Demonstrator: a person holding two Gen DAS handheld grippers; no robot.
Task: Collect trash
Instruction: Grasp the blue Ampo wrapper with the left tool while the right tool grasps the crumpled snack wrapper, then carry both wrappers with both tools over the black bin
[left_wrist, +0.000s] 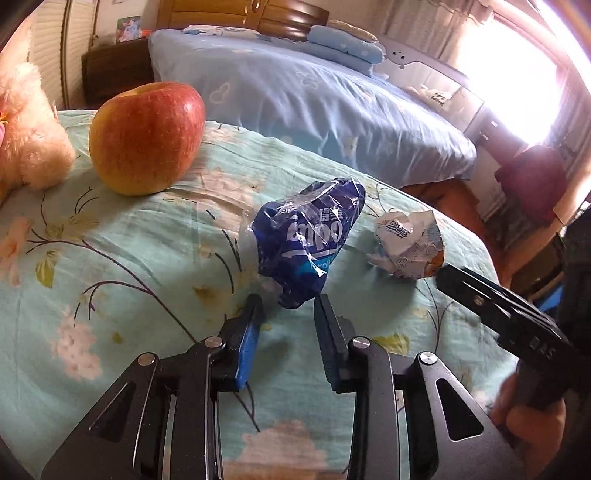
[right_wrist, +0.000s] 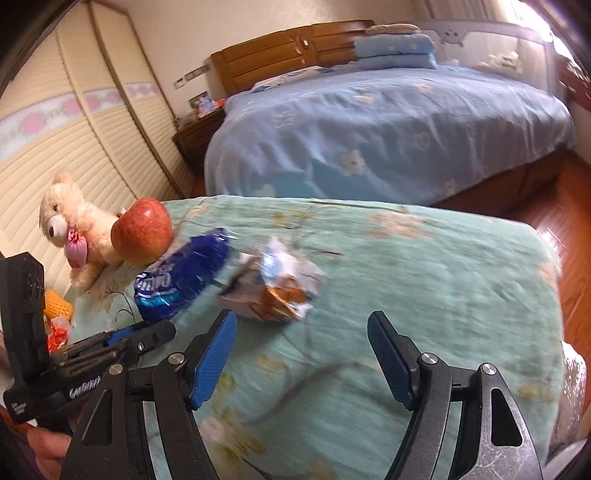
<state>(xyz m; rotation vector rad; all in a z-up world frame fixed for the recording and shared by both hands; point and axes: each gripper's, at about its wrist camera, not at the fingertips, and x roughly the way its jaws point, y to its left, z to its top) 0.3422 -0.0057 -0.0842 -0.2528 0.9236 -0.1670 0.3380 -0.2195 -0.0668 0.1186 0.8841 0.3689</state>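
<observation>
**Two wrappers on the green cloth, neither one grabbed yet**

The left gripper (left_wrist: 288, 306) has its jaws partway apart, with the low tip of the blue wrapper (left_wrist: 308, 242) right at the gap between the fingertips. The pads don't look pressed on it, so it's framed, not clamped. The white wrapper (left_wrist: 404, 245) sits off to the right of those jaws, near the tip of the right gripper (left_wrist: 443, 275), which pokes in from the right edge.

Over on the right wrist cam, the right gripper (right_wrist: 303, 321) has its jaws wide apart with nothing between them. The white wrapper (right_wrist: 275, 288) lies just ahead of the left finger, a bit blurred. The blue wrapper (right_wrist: 184, 278) is further left.

Stuff only one view gives you: the right cam shows the whole teddy (right_wrist: 79, 229) behind the apple (right_wrist: 142, 230), plus the left gripper (right_wrist: 147, 332) from the side. The left cam only catches a bit of teddy fur, but shows the apple (left_wrist: 147, 136) big and sharp, left and well ahead of its jaws.
</observation>
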